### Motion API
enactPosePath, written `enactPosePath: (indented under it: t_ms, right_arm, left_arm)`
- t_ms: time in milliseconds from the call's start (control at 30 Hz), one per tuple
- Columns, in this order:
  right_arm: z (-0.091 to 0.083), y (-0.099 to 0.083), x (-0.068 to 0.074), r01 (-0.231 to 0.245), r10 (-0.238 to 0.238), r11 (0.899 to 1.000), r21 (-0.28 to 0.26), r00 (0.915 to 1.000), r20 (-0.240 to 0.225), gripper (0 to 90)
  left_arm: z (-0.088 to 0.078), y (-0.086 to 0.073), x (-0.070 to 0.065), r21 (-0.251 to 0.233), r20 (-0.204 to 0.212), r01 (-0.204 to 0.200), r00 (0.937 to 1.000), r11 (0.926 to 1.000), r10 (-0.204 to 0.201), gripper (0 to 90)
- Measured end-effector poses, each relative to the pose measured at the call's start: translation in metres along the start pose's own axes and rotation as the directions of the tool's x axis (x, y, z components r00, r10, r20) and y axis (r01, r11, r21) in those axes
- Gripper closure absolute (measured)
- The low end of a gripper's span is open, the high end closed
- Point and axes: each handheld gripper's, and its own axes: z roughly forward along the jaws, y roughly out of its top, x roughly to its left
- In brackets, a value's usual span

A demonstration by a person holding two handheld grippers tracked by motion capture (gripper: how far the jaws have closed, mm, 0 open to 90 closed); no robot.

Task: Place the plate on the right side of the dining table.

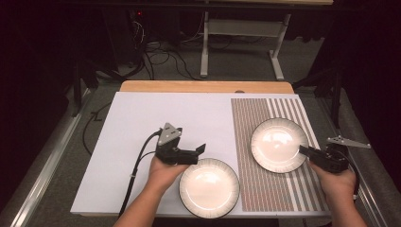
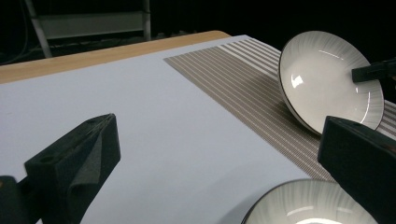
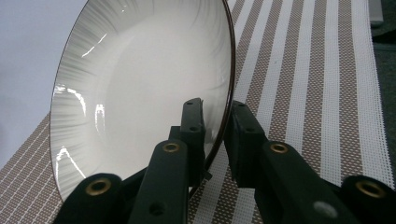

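Note:
Two white plates with dark rims are on the table. The near plate (image 1: 209, 187) (image 2: 308, 207) lies flat on the white mat by the front edge. My left gripper (image 1: 198, 153) (image 2: 219, 163) hovers at its far-left rim, open, with nothing between its wide-spread jaws. The far plate (image 1: 278, 144) (image 2: 327, 79) (image 3: 140, 88) is tilted up on its edge over the striped placemat (image 1: 265, 189) (image 3: 303, 93). My right gripper (image 1: 303, 150) (image 3: 217, 126) is shut on that plate's right rim, one jaw inside the plate and one behind.
A white mat (image 1: 156, 123) (image 2: 140, 116) covers the left of the wooden table (image 1: 203, 86). The brown-and-white placemat covers the right part. Beyond the table's far edge are floor cables (image 1: 161, 59) and a metal frame (image 1: 204, 52).

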Motion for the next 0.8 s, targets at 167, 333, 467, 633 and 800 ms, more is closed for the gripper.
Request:
enactPosePath:
  t_ms: [167,333,467,633,800]
  right_arm:
    - [0.003,0.002,-0.001,-0.013,0.013,1.000,0.012,0.9999,0.003,79.5]
    - [0.006,0.003,-0.002,-0.029,0.029,0.999,0.020,0.9995,0.013,79.0]
    - [0.010,0.004,-0.004,-0.043,0.042,0.998,0.036,0.9989,0.023,78.1]
    - [0.015,0.005,-0.007,-0.076,0.075,0.996,0.045,0.9968,0.029,77.4]
    - [0.021,0.004,-0.012,-0.108,0.105,0.992,0.066,0.9932,0.050,76.8]
  left_arm:
    - [-0.037,-0.013,0.015,-0.040,-0.026,-0.006,0.9997,0.9992,0.005,0.2]
    - [-0.067,-0.030,0.032,-0.052,-0.073,-0.010,0.9973,0.9986,0.007,0.2]
    - [-0.078,-0.042,0.040,-0.067,-0.082,0.011,0.9965,0.9977,-0.016,0.2]
    - [-0.084,-0.048,0.043,-0.076,-0.084,0.013,0.9963,0.9970,-0.019,0.2]
    - [-0.080,-0.051,0.048,-0.063,-0.085,0.028,0.9958,0.9976,-0.033,0.2]
